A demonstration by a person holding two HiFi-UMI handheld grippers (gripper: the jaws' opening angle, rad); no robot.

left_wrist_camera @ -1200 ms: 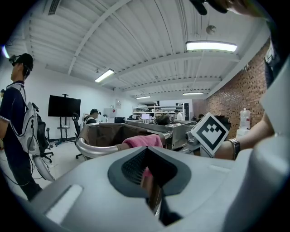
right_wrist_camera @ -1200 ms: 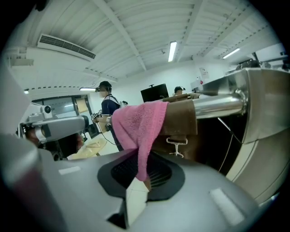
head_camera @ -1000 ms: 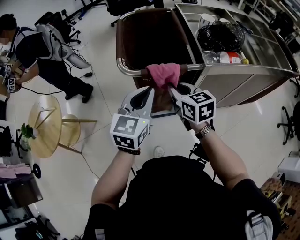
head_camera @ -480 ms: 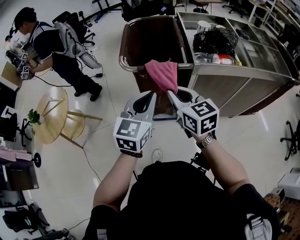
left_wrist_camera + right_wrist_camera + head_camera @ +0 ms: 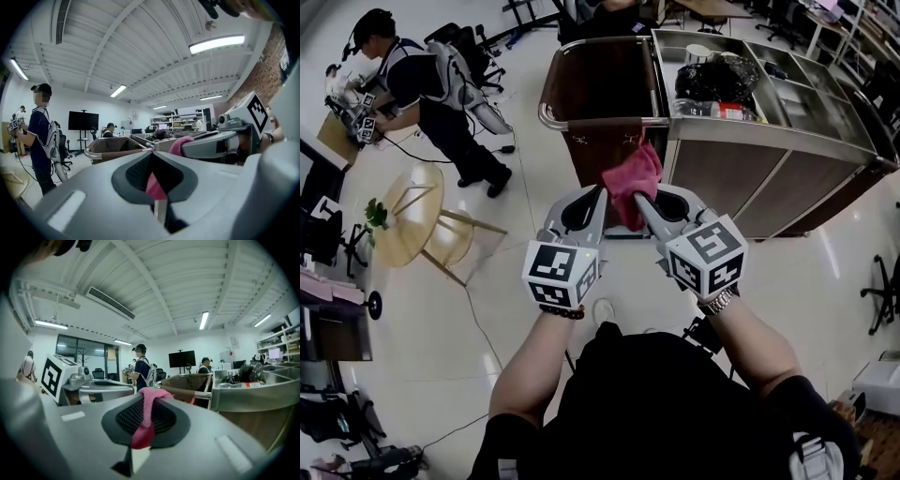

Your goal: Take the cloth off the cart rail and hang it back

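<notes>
In the head view the pink cloth hangs in the air between my two grippers, just in front of the cart's chrome rail and not touching it. My left gripper is shut on the cloth's left edge; a pink corner is pinched in its jaws. Shut on the right edge is my right gripper, with a pink fold running up between its pads. The rail is bare.
The cart has a brown bag frame and steel shelves holding a black bag and bottles. A person stands at the far left by a round wooden table. A cable crosses the floor.
The cloth, draped over the rail a second ago, has come off it. Both grippers have drawn back from the cart with the cloth held between them.
</notes>
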